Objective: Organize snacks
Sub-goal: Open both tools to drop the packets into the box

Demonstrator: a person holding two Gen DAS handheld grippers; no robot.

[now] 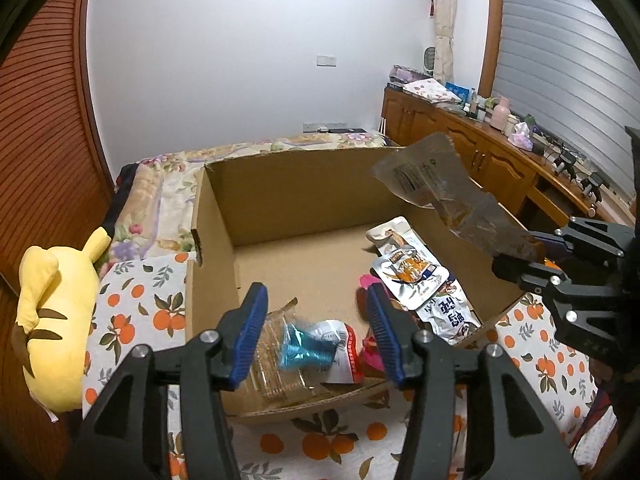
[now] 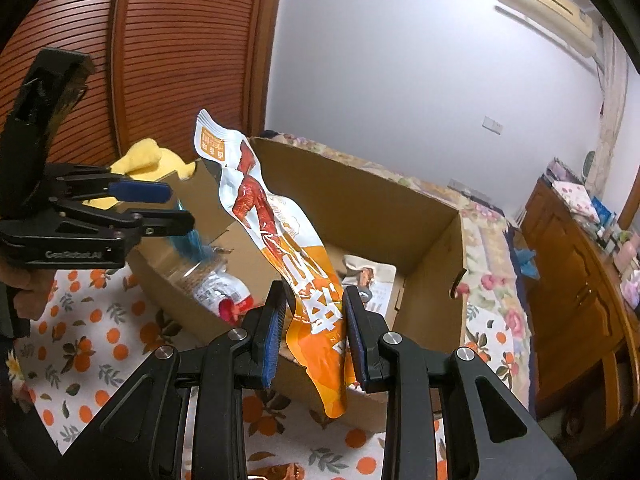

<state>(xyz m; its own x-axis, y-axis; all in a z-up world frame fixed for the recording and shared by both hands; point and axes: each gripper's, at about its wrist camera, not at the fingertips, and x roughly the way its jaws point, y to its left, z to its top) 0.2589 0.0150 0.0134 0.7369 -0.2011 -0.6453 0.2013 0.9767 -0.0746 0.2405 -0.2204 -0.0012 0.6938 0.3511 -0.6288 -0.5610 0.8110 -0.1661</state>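
Right tongs carrying a pouch to the box; left tongs empty over the near corner.

My right gripper (image 2: 314, 334) has its jaws pinched on the orange snack pouch (image 2: 280, 240), which hangs over the near wall of the cardboard box (image 1: 296, 192). My left gripper (image 1: 316, 332) stands wide, holding nothing, above the blue packet (image 1: 300, 346) inside. Several silver pouches (image 1: 416, 276) already lie in the box. I judge the next move: carry inward, lower, release clear of the wall.

Yellow plush toy (image 1: 48, 320) at left edge on orange-print white cloth (image 1: 136, 308). Floral quilt (image 1: 160, 184) behind, center-left. Wooden cabinet (image 1: 460, 140) w/ clutter upper right. White AC unit (image 2: 548, 4) top right, right wrist view.
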